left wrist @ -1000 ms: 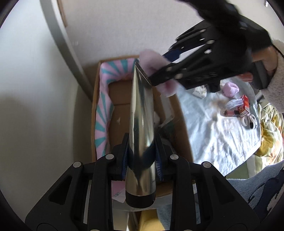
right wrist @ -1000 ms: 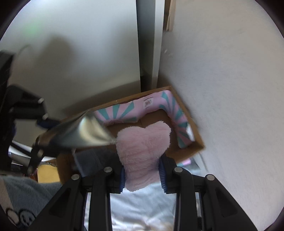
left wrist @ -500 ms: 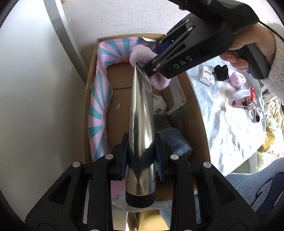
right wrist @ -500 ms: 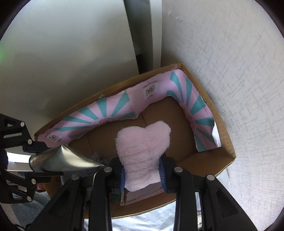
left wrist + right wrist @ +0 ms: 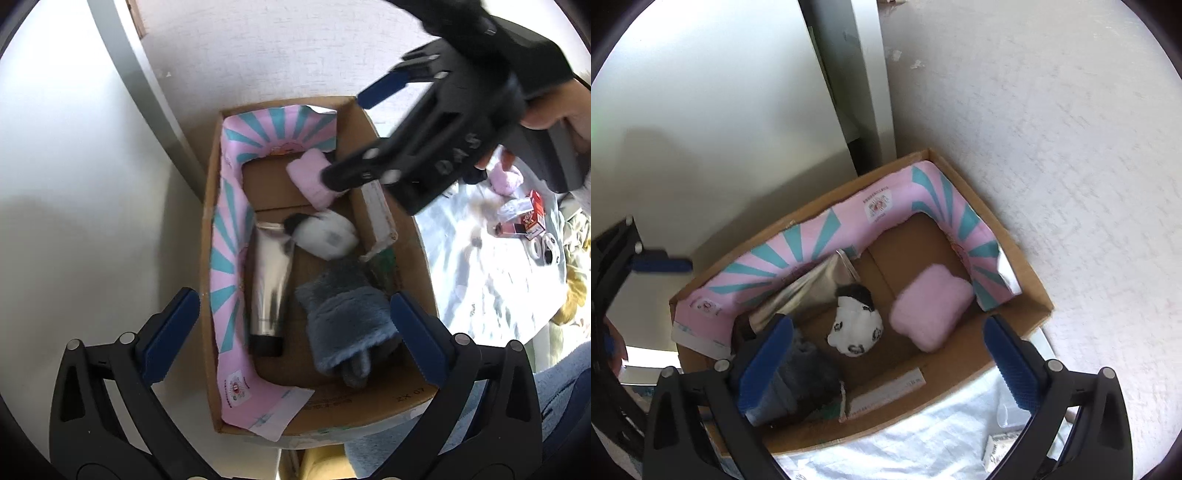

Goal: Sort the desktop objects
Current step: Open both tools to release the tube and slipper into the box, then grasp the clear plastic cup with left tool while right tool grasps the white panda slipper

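A cardboard box [image 5: 419, 254] [image 5: 1021, 269] lined with pink and teal paper stands against the wall. In it a silver tube [image 5: 271, 284] [image 5: 801, 291] lies along the lining, and a pink fluffy heart [image 5: 310, 177] [image 5: 931, 306] lies in the far corner. My left gripper [image 5: 295, 332] hangs over the box, its jaws opening with nothing between them. My right gripper [image 5: 886, 360] [image 5: 358, 133] is above the heart, its jaws also opening and empty. A hand holds it at the upper right of the left wrist view.
The box also holds a white and black plush [image 5: 325, 236] [image 5: 855, 328], a blue-grey fluffy cloth [image 5: 347, 317] and a white ruler [image 5: 886, 391]. To its right, a white cloth [image 5: 480, 295] carries a red carton [image 5: 535, 210], tape rolls [image 5: 543, 251] and another pink puff [image 5: 506, 177].
Both grippers have opened wide. The silver tube dropped from the left one and now lies in the box. The pink heart left the right one and rests in the box's corner.
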Demonstrator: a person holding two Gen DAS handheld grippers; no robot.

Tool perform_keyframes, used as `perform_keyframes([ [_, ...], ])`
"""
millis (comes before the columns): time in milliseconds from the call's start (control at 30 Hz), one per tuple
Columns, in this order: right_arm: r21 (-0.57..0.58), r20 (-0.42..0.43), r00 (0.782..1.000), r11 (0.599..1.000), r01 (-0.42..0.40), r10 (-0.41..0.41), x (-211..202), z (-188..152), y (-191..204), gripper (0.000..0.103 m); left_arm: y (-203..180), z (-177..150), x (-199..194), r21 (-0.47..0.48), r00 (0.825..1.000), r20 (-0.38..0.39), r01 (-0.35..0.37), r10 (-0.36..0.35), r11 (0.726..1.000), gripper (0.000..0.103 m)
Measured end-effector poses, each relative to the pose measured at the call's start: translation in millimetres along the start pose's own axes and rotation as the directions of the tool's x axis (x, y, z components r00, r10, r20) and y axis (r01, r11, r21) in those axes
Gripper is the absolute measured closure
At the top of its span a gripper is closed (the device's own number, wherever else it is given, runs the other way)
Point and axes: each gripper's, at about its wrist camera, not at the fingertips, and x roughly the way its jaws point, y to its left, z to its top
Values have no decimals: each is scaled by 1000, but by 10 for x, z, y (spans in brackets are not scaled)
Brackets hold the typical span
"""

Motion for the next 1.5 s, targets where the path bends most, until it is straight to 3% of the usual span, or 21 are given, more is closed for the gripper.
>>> perform_keyframes([
  [167, 32, 38, 999, 999, 24, -25, -181, -233, -125, 0, -16, 3, -52, 8, 1000, 5, -14, 14, 1000, 0],
  [333, 98, 62, 998, 995, -5, -1, -427, -413, -186, 0, -137, 35, -100, 49, 1000, 10, -16, 15, 999, 0],
  [467, 166, -46, 998, 986, -33, 41, -533, -664, -256, 0, -247, 76, -170, 111, 1000, -8, -15, 16, 994, 0],
  [600, 147, -15, 999, 989, 31, -30, -876, -935, -291, 0, -456, 174, -284, 184, 999, 24, -31, 27, 983, 0],
  [733, 211, -2, 998, 975, 64, -65, -1218, -1267, -410, 0, -596, 307, -309, 234, 999, 35, -19, 11, 972, 0],
  [1000, 463, 4, 982, 871, 166, -189, -1758, -2176, -618, 0, -782, 591, -282, 262, 998, 55, 18, -33, 965, 0],
  [1133, 500, -77, 963, 826, 261, -258, -1827, -2631, -707, 0, -993, 763, -191, 304, 997, 51, 36, -54, 952, 0],
  [1267, 597, -88, 966, 763, 248, -245, -1894, -3047, -813, 0, -1310, 918, -65, 364, 996, 55, 46, -70, 930, 0],
  [1367, 636, -99, 959, 724, 267, -266, -1944, -3312, -828, 0, -1538, 1051, 72, 417, 996, 80, 12, -50, 909, 0],
  [1500, 672, -115, 954, 686, 279, -276, -1928, -3617, -799, 0, -1780, 1264, 428, 468, 999, 44, 3, -27, 884, 0],
])
